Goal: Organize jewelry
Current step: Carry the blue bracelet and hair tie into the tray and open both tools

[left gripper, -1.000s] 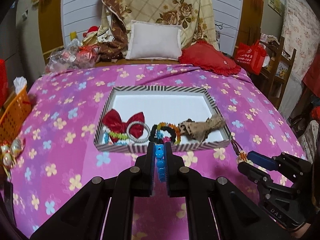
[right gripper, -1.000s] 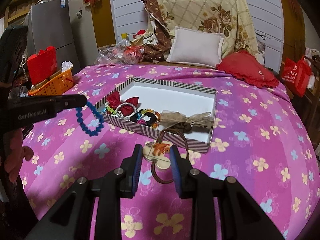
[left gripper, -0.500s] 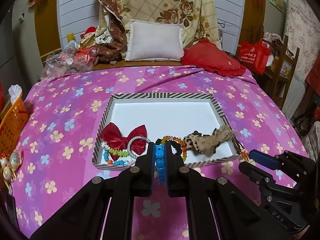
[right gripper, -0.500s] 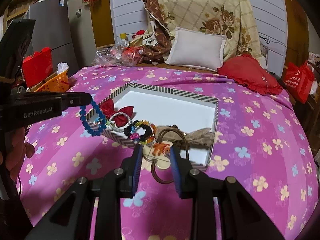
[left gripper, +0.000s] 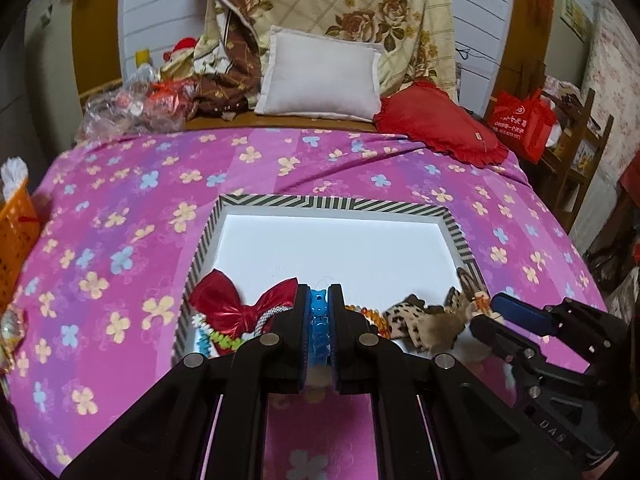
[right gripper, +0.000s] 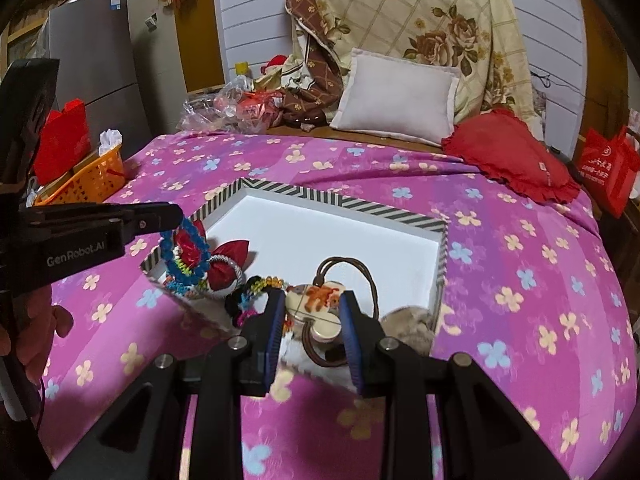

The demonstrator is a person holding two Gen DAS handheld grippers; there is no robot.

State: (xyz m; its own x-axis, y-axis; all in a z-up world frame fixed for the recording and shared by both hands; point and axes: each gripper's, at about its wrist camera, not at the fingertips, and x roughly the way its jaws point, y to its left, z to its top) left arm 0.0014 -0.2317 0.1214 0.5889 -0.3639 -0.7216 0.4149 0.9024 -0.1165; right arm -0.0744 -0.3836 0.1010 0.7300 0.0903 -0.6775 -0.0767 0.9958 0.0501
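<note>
Your left gripper (left gripper: 319,312) pinches the blue bead bracelet (right gripper: 186,256) above the striped tray's (left gripper: 332,201) near-left edge. Your right gripper (right gripper: 312,312) clamps a cream pendant (right gripper: 316,300) on a brown cord over the near rim; the tray's far half lies bare.

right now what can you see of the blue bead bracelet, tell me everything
The blue bead bracelet is a loop of bright blue, glossy, plastic-looking beads. It hangs as an open ring from the tips of the left gripper, whose pads are shut on a short run of its beads. From the right wrist view it dangles over the near left corner of the striped tray, in front of the red bow. Whether it touches the pieces below cannot be told.
</note>
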